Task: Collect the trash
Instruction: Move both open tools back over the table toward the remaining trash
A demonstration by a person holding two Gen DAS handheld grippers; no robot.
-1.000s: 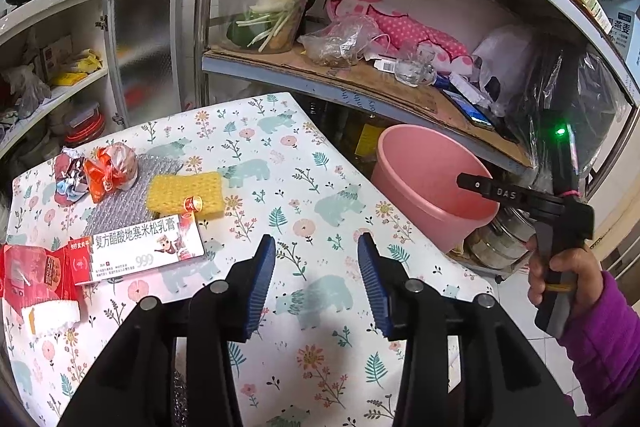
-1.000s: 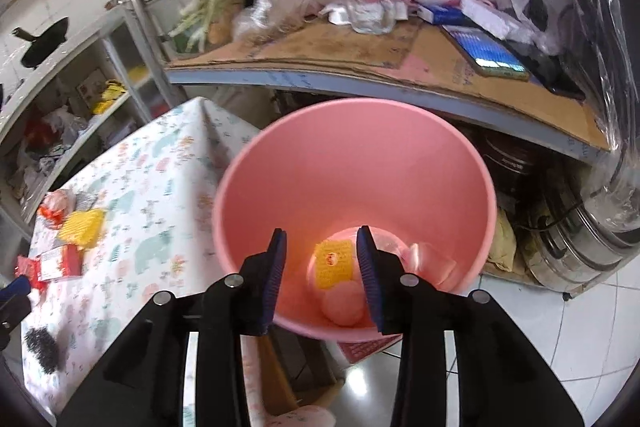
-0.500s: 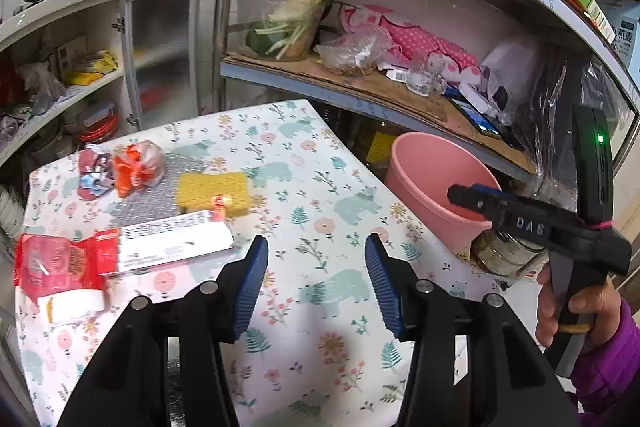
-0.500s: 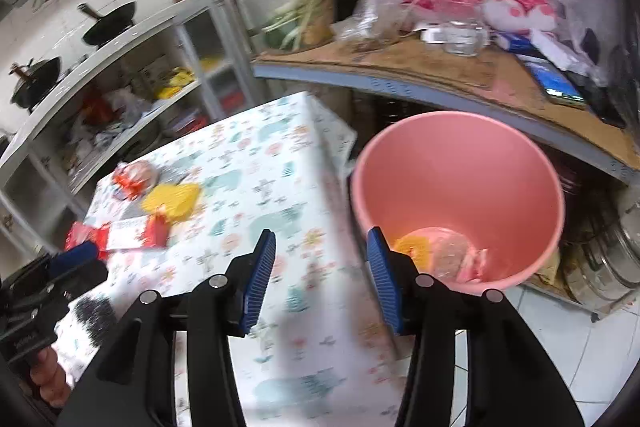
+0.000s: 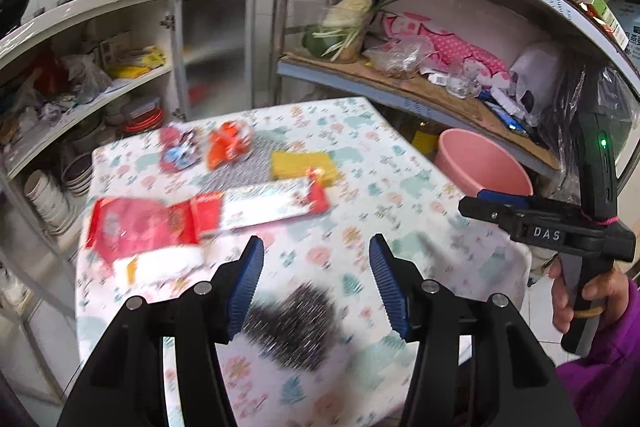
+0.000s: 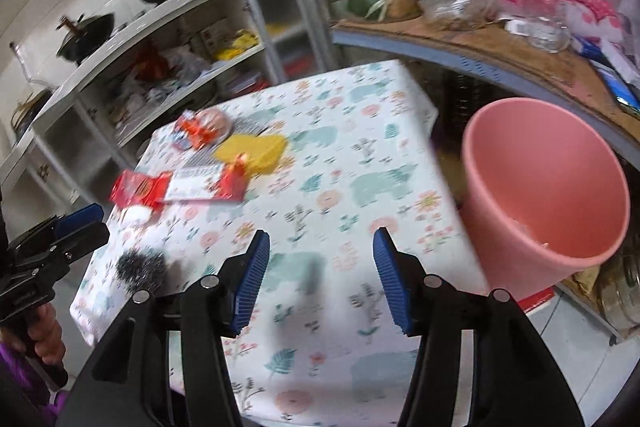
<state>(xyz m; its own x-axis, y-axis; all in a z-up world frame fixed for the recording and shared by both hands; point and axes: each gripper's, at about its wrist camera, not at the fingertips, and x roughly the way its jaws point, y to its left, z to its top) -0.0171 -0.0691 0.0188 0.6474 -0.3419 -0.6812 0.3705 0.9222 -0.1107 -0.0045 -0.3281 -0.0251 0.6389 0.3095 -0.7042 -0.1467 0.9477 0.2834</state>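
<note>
My left gripper is open and empty above the near part of the table, just behind a dark steel-wool pad. My right gripper is open and empty above the table's near right part, left of the pink bucket. On the table lie a yellow sponge, a red-and-white box, a red packet, an orange wrapper and a small pink-blue wrapper. The bucket also shows in the left wrist view beside the table, with some trash at its bottom.
The floral tablecloth covers the table. A metal shelf with vegetables, bags and cloth stands behind the bucket. White cupboards with bowls and pans stand on the left. The right gripper's body shows at the table's right side.
Both grippers pulled back and up from the bucket side toward the table's near edge. The right gripper swung left, away from over the bucket. The steel-wool pad has come into the left view.
</note>
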